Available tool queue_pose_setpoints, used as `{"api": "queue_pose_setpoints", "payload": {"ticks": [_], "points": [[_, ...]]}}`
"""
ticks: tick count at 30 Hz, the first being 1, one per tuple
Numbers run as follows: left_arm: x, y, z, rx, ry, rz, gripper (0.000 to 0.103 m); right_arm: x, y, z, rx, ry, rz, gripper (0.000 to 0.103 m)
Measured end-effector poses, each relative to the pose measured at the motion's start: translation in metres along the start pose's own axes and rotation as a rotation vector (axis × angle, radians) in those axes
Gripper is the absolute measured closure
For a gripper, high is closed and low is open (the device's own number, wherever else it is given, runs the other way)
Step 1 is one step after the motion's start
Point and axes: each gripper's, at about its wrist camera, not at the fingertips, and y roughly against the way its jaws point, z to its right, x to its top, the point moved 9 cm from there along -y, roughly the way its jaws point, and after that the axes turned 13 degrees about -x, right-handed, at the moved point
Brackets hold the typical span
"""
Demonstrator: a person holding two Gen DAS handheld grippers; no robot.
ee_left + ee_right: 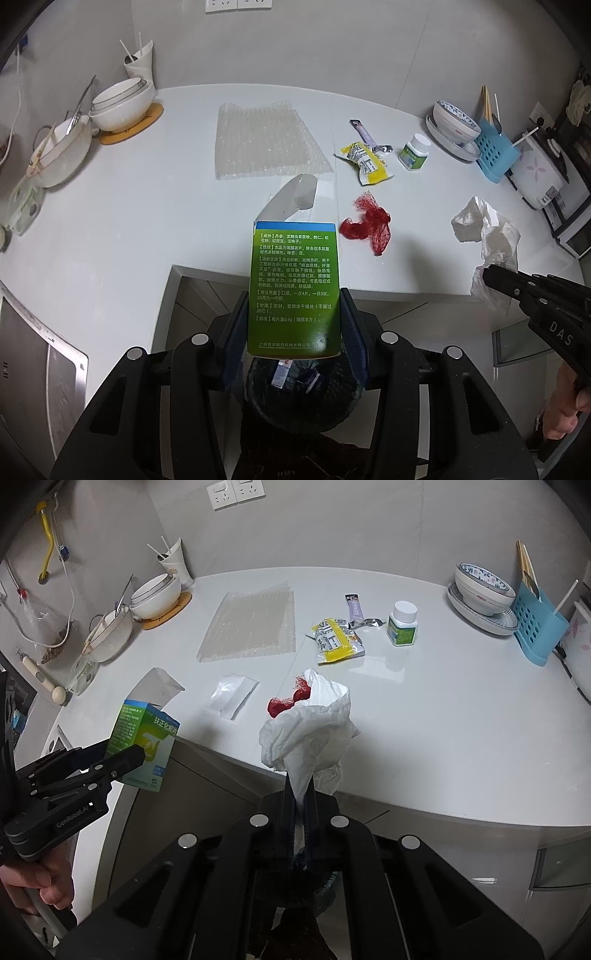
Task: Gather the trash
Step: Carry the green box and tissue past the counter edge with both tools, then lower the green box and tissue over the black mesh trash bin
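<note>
While left gripper (295, 314) clamps one box (294, 288), right gripper (300, 794) pinches one tissue (310, 723).

We see a glossy printed card box (294, 288), crumpled soft white tissue (310, 723), red plastic mesh (367, 221), a clear bubble-wrap sheet (266, 142), a shiny foil wrapper (334, 640) and a smooth, slightly glossy white counter (147, 206). Matt black plastic fingers (314, 797) pinch the tissue.

"GenRobot.AI" on left tool (122, 762); "PERFECT" on bowl (484, 590); "DAS" on right tool (496, 280).
</note>
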Motion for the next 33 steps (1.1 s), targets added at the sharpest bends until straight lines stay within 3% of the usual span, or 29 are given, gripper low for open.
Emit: {"api": "queue_pose_setpoints", "payload": {"ticks": [33], "points": [[-0.074, -0.035, -0.017, 0.022, 0.024, -0.049, 0.057, -0.083, -0.033, -0.029, 0.054, 0.126, -0.089, 0.100]]}}
